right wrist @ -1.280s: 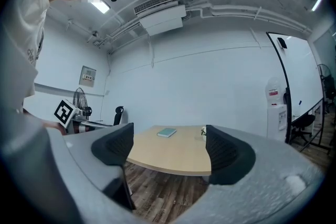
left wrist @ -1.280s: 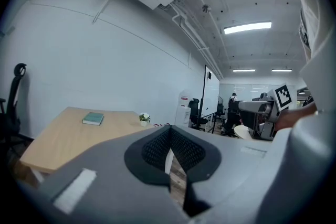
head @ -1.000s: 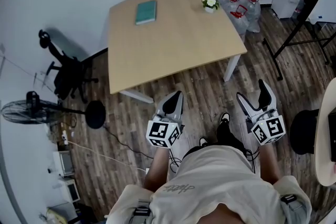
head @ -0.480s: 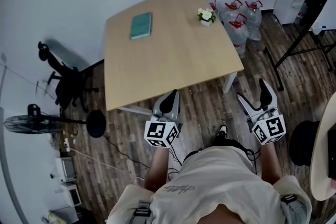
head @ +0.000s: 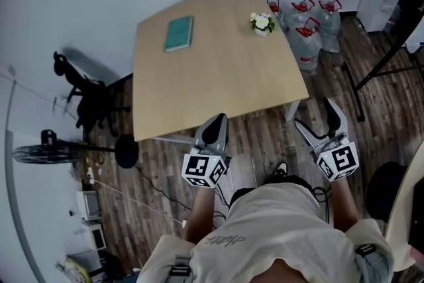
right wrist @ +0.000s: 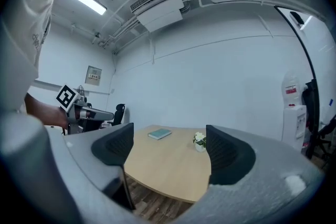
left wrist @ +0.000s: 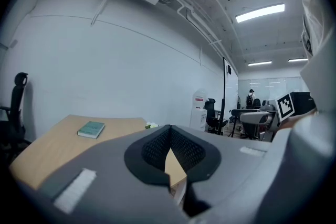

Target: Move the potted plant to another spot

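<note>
Wooden worktop carries the potted plant near its far right corner. Left gripper is closed and empty; right gripper is open and empty. Risk: an overextended reach may knock the pot off that edge.

The wooden table carries a green book and a small potted plant.

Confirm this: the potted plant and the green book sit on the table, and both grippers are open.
Not both: the left gripper view shows the left gripper shut, jaws together on nothing. Only the right gripper is open. The potted plant and the green book do sit on the table.
</note>
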Demonstrator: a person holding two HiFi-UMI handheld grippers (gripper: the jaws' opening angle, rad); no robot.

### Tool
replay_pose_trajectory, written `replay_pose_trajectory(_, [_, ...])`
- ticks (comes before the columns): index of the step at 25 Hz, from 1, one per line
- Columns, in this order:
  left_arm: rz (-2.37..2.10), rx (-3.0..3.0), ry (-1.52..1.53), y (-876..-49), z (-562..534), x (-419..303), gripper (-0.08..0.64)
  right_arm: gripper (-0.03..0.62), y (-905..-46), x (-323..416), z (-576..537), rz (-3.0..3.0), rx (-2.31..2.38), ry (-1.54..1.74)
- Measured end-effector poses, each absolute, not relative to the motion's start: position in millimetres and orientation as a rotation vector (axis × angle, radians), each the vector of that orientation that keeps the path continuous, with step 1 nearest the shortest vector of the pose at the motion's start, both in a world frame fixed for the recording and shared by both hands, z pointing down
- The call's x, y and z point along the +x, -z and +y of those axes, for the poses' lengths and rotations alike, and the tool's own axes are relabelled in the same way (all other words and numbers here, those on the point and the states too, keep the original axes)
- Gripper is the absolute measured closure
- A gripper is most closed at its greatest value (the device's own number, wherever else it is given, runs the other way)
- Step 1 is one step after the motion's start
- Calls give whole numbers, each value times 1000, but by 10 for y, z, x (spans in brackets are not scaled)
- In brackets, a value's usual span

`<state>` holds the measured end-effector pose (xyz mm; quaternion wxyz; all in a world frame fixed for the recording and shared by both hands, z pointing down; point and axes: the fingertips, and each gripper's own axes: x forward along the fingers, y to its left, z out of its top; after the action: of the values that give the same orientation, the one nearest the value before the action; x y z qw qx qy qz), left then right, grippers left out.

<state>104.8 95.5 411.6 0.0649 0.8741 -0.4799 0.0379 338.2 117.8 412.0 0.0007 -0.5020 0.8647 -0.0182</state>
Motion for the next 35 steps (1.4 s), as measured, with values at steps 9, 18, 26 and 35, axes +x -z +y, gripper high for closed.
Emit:
replay_pose_trajectory(9, [-1510,2588,-207,-4166,913,1014,541,170,-4314,3367,984,2725,-1472,190])
replay_pose_trajectory(18, [-1449,2617,-203,-4283,487,1091,541,170,-4475,3316,698,2734,-1514,209])
replay_pose_trajectory(26, [-1413,2671,-127,-4083,-186,1037,541,170,-4253,3287,118,2723,-1586,152])
replay_pose_trajectory(35, [-1439,2625,-112,-4228,-776,557,541,170,-4166,2965,-464,2749,-1630,126])
